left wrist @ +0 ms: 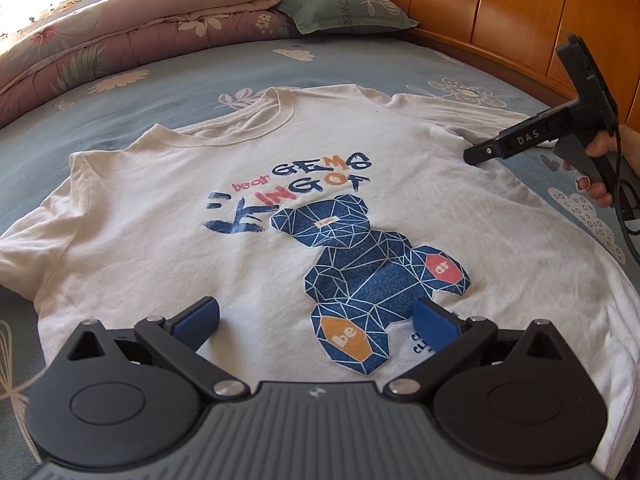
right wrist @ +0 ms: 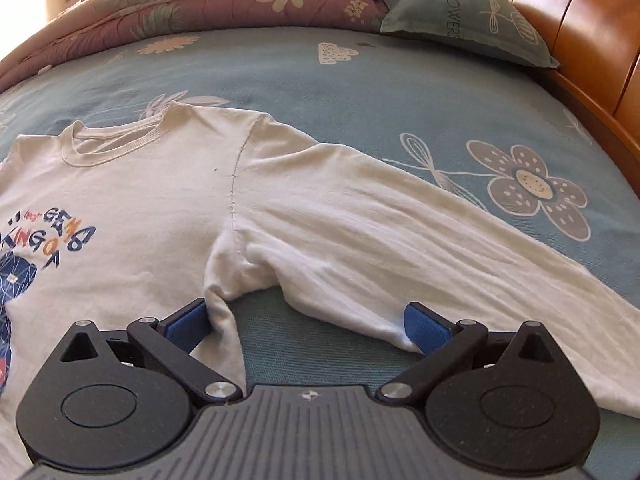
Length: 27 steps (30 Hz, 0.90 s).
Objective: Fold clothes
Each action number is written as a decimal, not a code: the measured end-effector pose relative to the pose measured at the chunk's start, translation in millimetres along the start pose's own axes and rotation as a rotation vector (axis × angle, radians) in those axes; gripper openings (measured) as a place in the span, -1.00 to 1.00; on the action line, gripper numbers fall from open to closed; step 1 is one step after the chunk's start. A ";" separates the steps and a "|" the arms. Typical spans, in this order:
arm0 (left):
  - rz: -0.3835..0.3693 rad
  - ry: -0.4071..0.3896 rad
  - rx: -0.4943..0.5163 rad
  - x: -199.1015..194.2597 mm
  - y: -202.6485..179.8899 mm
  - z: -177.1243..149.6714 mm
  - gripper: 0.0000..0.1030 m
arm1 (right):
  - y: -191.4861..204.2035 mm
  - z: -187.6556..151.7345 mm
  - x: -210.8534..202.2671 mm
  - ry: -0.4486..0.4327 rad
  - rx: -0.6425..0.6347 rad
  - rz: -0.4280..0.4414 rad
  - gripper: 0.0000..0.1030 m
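A white long-sleeved T-shirt (left wrist: 280, 168) with a blue bear print (left wrist: 360, 272) lies flat, face up, on the bed. My left gripper (left wrist: 316, 320) is open, hovering over the lower chest with the print between its blue pads. In the right wrist view the same T-shirt (right wrist: 160, 200) shows its right sleeve (right wrist: 400, 224) stretched toward the right. My right gripper (right wrist: 310, 324) is open at the armpit, one pad touching the shirt's side edge, the other the sleeve's lower edge. The right gripper (left wrist: 480, 154) also appears in the left wrist view, held by a hand (left wrist: 600, 160).
The bed has a blue flowered sheet (right wrist: 400, 92). A folded quilt (left wrist: 120, 28) and a green pillow (left wrist: 344, 4) lie at the far side. A wooden headboard (left wrist: 520, 12) runs along the right. A black cable (left wrist: 624, 208) hangs from the right gripper.
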<state>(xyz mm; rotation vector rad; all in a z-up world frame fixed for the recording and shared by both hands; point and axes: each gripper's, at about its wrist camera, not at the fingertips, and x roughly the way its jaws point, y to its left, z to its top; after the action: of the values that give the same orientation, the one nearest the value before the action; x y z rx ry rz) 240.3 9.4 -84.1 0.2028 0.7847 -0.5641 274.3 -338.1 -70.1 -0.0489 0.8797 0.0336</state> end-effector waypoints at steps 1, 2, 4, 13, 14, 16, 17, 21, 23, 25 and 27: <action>0.000 -0.002 0.003 -1.5 -0.5 1.0 0.99 | -2.8 -4.5 -8.4 0.015 0.009 -0.017 1.00; -0.001 -0.005 0.005 -3.0 -0.9 2.0 0.99 | -4.5 -9.0 -17.8 0.024 0.014 -0.034 1.00; -0.023 -0.019 -0.010 -6.7 -0.9 4.4 0.99 | -2.1 -18.3 -41.7 0.009 0.001 -0.073 1.00; -0.071 -0.037 -0.098 -10.7 5.2 4.1 0.99 | 63.6 -39.7 -100.9 -0.027 -0.128 0.027 1.00; -0.071 -0.032 -0.121 -9.9 8.0 3.1 0.99 | 74.0 -38.5 -97.1 -0.029 -0.148 0.042 1.00; -0.089 -0.016 -0.175 -7.1 14.6 0.0 0.99 | 93.0 -38.0 -85.5 -0.017 -0.178 0.075 1.00; -0.103 -0.022 -0.187 -7.1 17.3 -1.7 0.99 | 101.2 -39.8 -78.4 -0.004 -0.190 0.087 1.00; -0.140 -0.031 -0.239 -7.1 25.5 -3.8 0.99 | 118.5 -57.5 -53.1 0.023 -0.212 0.097 1.00; -0.139 -0.034 -0.266 -6.1 26.6 -3.3 0.99 | 110.0 -64.5 -48.4 0.016 -0.138 0.132 1.00; -0.134 -0.040 -0.267 -5.8 25.6 -4.4 0.99 | 98.8 -72.5 -48.5 -0.026 -0.078 0.177 1.00; -0.128 -0.043 -0.262 -6.1 24.3 -5.3 0.99 | 97.9 -81.9 -50.8 -0.085 -0.087 0.183 1.00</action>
<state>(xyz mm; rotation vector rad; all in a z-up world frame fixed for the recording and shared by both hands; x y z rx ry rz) 246.9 34.1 -84.2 -0.1018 0.8250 -0.5784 174.1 -245.5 -85.9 -0.0478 0.7951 0.2440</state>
